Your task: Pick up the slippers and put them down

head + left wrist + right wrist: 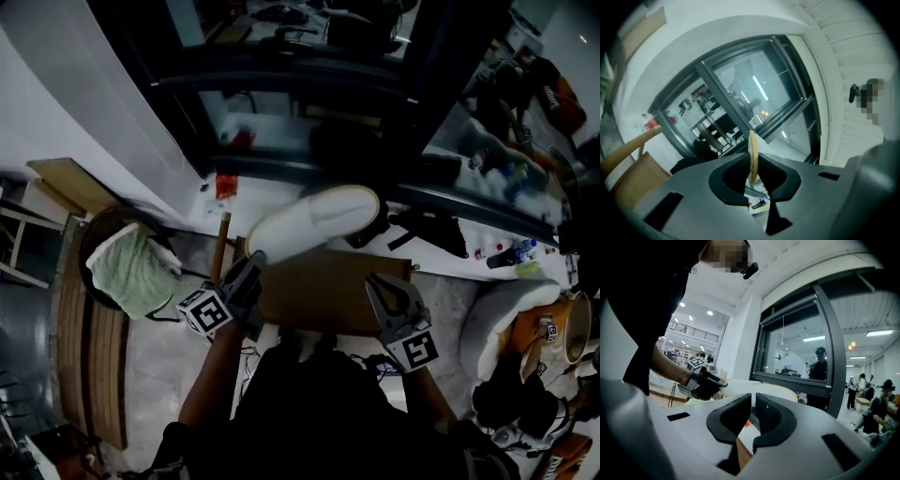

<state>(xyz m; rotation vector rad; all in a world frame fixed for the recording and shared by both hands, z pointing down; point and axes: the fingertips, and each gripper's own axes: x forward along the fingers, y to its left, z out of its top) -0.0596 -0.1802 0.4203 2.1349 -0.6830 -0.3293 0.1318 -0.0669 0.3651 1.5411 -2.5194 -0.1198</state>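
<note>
**Left gripper has the slipper by its rim, right one is empty**

The slipper (314,217) is a soft white fabric thing, long and rounded, with a thin yellowish-tan rim around the sole. In the head view it stretches sideways just past the far edge of a flat brown board (328,292), below a dark metal window frame (281,80).

The left gripper (251,267) sits at the slipper's left end. Its own view shows the matte grey jaws pinched on that thin tan rim, edge-on, with white fabric behind it. I can't tell whether the slipper is resting on anything.

The right gripper (382,286) hovers over the board, short of the slipper and not touching it. Its jaws stand at a narrow slit with nothing in it.

A crumpled pale green cloth (131,272) sits well off to the left.
</note>
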